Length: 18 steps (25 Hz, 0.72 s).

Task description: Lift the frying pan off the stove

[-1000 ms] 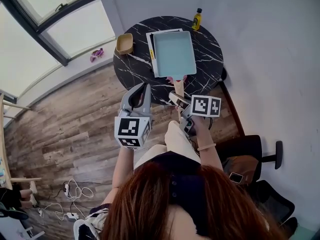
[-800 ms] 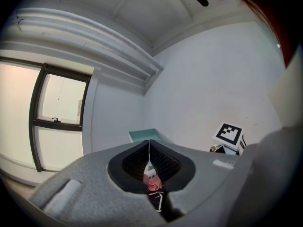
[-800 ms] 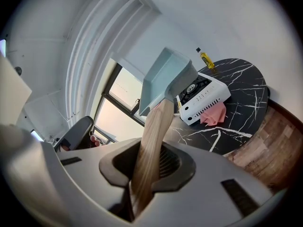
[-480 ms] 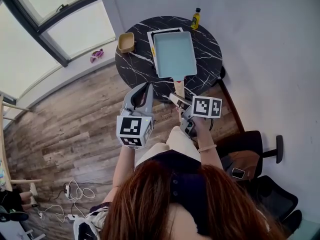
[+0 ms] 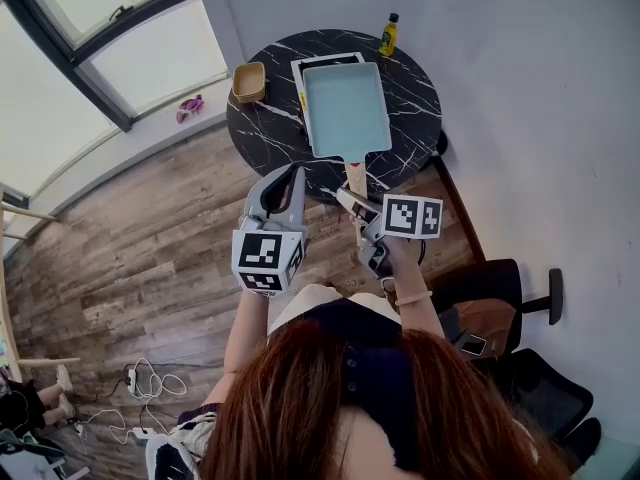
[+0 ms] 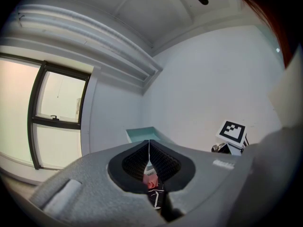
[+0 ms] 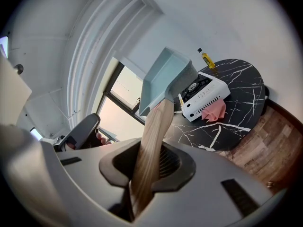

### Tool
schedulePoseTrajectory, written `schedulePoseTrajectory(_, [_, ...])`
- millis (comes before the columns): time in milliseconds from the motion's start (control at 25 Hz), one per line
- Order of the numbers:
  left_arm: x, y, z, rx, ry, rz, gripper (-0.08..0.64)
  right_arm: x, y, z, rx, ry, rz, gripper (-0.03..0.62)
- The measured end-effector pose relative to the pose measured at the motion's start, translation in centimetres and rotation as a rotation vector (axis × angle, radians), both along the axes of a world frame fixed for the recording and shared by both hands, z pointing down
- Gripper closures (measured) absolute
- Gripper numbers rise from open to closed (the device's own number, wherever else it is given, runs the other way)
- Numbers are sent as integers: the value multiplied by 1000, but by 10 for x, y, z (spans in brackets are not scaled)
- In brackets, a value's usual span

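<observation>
Pale blue frying pan raised clear above the white stove, mid-table | wooden handle clamped by the right gripper | left gripper closed on nothing, off the near edge of the black marble table | pink cloth beside the stove | yellow bottle at the far edge

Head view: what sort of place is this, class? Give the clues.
Probably an ordinary room used as a makeshift cooking spot, not a fitted kitchen: a portable stove on a round table, an office chair, wood floor.
</observation>
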<state>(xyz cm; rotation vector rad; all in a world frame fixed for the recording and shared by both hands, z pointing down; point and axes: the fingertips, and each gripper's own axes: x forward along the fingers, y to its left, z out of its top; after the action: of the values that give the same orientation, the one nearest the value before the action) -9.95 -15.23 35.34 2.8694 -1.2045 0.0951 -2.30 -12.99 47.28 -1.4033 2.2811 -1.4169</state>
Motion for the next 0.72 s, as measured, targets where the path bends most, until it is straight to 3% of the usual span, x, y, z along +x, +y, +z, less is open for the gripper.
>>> schedulePoseTrajectory(480, [9, 9, -3, -17, -9, -27, 546, 3, 16, -8, -9, 8, -42, 515])
schedulePoseTrajectory(720, [23, 46, -1, -11, -26, -35, 546, 12, 53, -10, 4, 0, -59, 515])
